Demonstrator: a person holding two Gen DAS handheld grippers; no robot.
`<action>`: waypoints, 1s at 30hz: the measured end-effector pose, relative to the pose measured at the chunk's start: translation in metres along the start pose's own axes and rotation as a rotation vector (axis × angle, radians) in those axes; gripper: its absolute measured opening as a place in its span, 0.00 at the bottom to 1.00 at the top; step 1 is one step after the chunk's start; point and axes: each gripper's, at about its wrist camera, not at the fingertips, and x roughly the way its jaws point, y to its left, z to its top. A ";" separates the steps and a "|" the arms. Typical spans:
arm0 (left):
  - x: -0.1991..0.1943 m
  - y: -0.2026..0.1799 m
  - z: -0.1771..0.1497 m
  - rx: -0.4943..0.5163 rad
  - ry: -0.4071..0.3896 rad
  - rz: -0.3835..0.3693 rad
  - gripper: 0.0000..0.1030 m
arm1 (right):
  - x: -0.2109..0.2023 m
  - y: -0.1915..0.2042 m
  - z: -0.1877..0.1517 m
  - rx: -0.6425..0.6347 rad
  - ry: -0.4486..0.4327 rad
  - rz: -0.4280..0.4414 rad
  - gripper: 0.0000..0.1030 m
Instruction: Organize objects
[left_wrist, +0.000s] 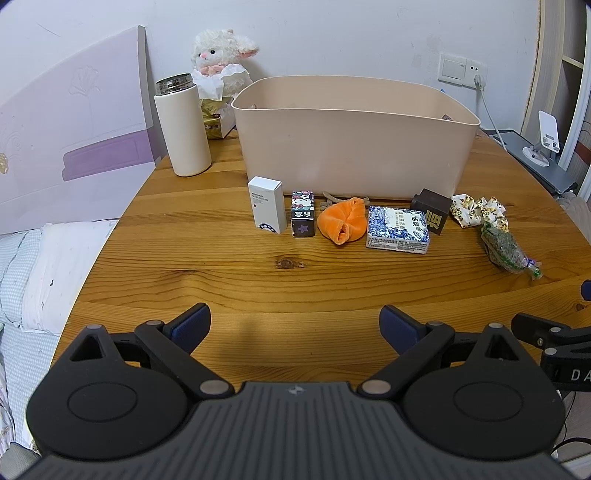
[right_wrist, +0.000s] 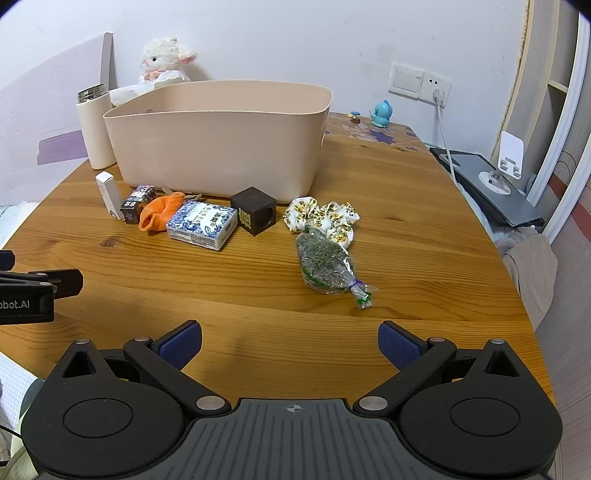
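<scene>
Seven small items line up before you in front of the one beige bin (left_wrist: 351, 147): white box (left_wrist: 267, 205), cartoon box (left_wrist: 303, 214), orange pouch (left_wrist: 341, 219), blue-patterned box (left_wrist: 399, 229), dark cube (left_wrist: 432, 214), floral scrunchie (left_wrist: 476, 210), herb bag (left_wrist: 504, 247). Your left gripper (left_wrist: 295, 325) and right gripper (right_wrist: 290, 341) both hang spread wide, holding nothing, above the wooden table (left_wrist: 258, 280).

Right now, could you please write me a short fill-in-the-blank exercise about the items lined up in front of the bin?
1. The beige bin stands on a ____ table.
2. The orange cloth lies between the cartoon box and the ____-and-white box.
3. Both the left claw and the right claw are ____.

Missing words: wooden; blue; open
</scene>
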 end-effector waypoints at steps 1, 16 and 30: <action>0.000 0.000 0.000 0.000 0.000 0.000 0.95 | 0.000 -0.001 0.000 0.001 0.000 -0.001 1.00; 0.011 -0.002 0.005 0.013 0.013 0.000 0.95 | 0.015 -0.006 0.010 0.018 0.013 -0.003 1.00; 0.042 0.012 0.024 -0.025 0.010 0.017 0.95 | 0.053 -0.034 0.030 0.050 0.036 -0.027 1.00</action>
